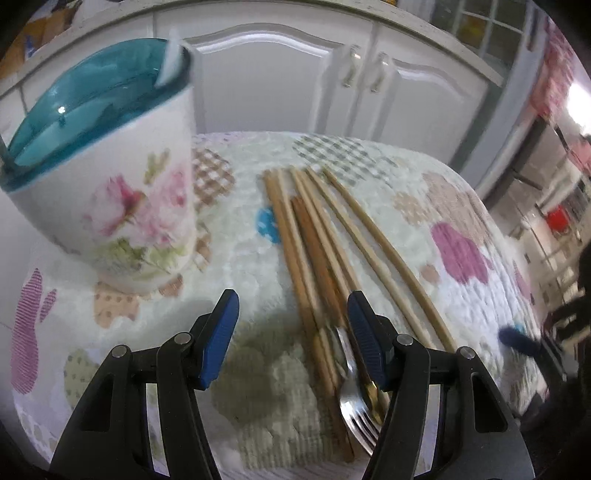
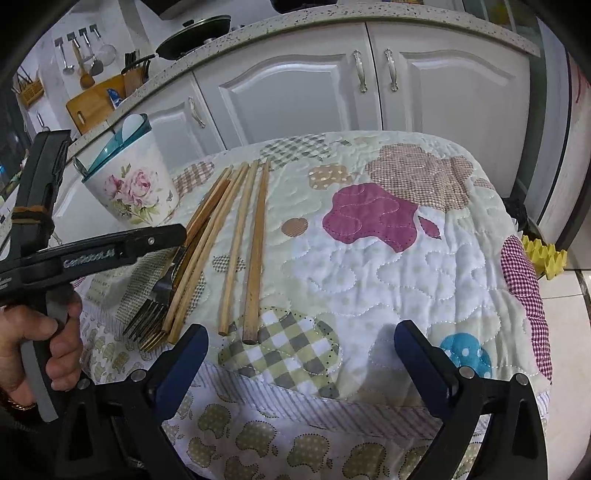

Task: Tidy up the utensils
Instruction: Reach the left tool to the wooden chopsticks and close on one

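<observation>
a quilted patchwork cloth (image 2: 369, 258) covers the table, with white cabinet doors (image 2: 295, 85) beyond its far edge and a speckled countertop above them carrying a dark pan (image 2: 192, 35), a knife block (image 2: 135, 75) and a wooden cutting board (image 2: 96, 103). a yellow egg tray (image 2: 545, 256) sits on the floor at the right.

at the far left of the cloth stands a white floral holder (image 1: 110, 199) with a teal rim; a pale handle (image 1: 171, 59) pokes out of it. just right of it lie wooden chopsticks (image 1: 332, 240), a loose bundle running near to far, two lighter ones fanned off to the right. silver forks (image 1: 354, 398) lie at the near end, tines toward the near edge, touching the left sticks.

the left gripper (image 1: 291, 332) hangs low over the near end of the bundle, jaws wide, its right pad above the fork handles, gripping nothing. in the right wrist view it comes in from the left, held by a hand (image 2: 44, 343). the right gripper (image 2: 303, 354) hovers at the near edge, jaws spread wide and empty, right of the chopsticks.
</observation>
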